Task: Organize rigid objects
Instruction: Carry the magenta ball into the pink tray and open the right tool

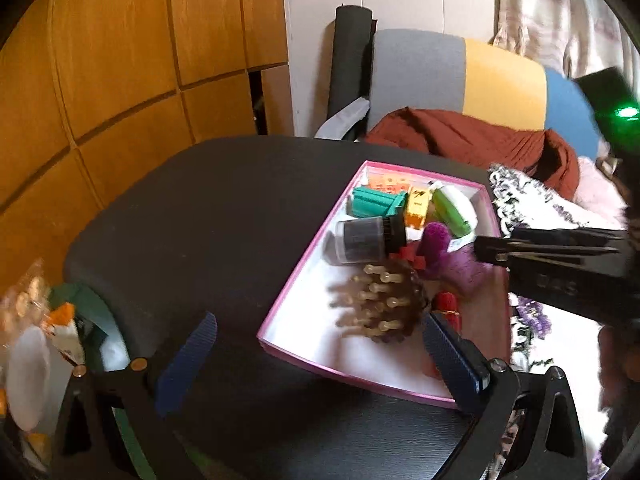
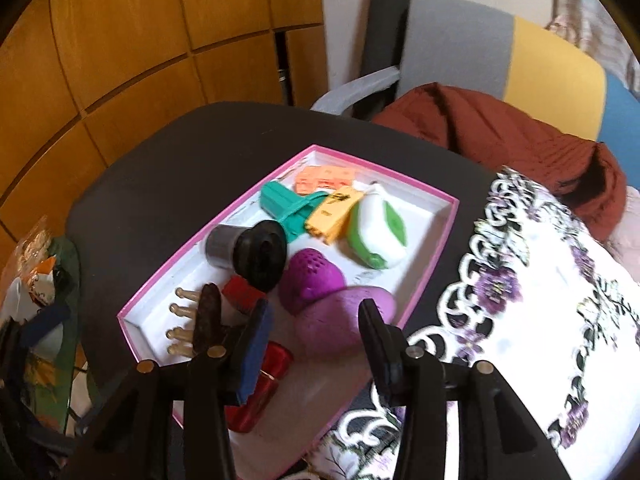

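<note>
Black round table (image 2: 168,168) before orange wood-panelled wall (image 1: 120,40); grey, yellow and blue chair (image 2: 460,44) holding rust-red cloth (image 2: 500,132).

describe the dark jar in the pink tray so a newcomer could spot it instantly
On the black table sits a pink-edged tray. Along its left side lies the jar, tipped over beside a teal plastic piece. It is the only smoky see-through item with a black cap.

counter (image 2: 168,184): black, rounded edge, fills centre of both views | directly on it: pink-rimmed white box (image 2: 450,222) at centre frame, holding small items | floral lace-edged cloth (image 2: 532,280) at right of frame, draped over counter edge, just beside the box's right rim
</note>
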`<move>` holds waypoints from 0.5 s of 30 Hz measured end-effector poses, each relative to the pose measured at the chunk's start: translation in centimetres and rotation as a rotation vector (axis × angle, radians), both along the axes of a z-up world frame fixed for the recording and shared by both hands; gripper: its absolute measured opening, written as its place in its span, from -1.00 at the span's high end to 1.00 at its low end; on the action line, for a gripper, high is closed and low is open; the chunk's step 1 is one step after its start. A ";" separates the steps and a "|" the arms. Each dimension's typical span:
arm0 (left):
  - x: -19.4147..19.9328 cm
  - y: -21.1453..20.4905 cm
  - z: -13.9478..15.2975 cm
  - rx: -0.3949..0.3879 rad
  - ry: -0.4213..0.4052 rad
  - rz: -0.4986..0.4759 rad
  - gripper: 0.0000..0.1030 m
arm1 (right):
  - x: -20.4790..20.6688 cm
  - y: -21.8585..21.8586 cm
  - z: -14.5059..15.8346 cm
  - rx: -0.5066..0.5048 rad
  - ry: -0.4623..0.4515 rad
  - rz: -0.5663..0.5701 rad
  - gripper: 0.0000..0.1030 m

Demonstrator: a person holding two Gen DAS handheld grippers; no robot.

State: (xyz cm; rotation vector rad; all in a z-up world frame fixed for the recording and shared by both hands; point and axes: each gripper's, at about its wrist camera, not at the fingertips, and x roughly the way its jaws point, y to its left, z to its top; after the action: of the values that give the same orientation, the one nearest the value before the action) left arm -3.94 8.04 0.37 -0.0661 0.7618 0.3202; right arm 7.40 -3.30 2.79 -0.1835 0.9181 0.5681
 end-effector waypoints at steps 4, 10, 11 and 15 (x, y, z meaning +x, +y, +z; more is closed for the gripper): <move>0.7 -0.3 0.1 0.054 0.045 0.054 -0.99 | -0.8 -1.3 0.6 -0.022 -0.048 -0.061 -0.02; 0.9 -1.3 0.4 0.154 0.050 0.076 -0.99 | -1.7 -2.7 1.2 -0.039 -0.080 -0.158 -0.10; 0.9 -1.5 0.5 0.170 0.049 0.076 -0.99 | -1.6 -2.8 1.2 -0.034 -0.075 -0.175 -0.10; 1.2 -1.7 0.9 0.168 0.064 0.068 -0.99 | -2.1 -3.5 1.0 -0.027 -0.057 -0.246 -0.11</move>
State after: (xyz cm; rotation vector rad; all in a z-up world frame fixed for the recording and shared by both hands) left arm -2.70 6.35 1.25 0.0768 0.7943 0.4520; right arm 5.33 -6.85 3.79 -0.1082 0.8776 0.3212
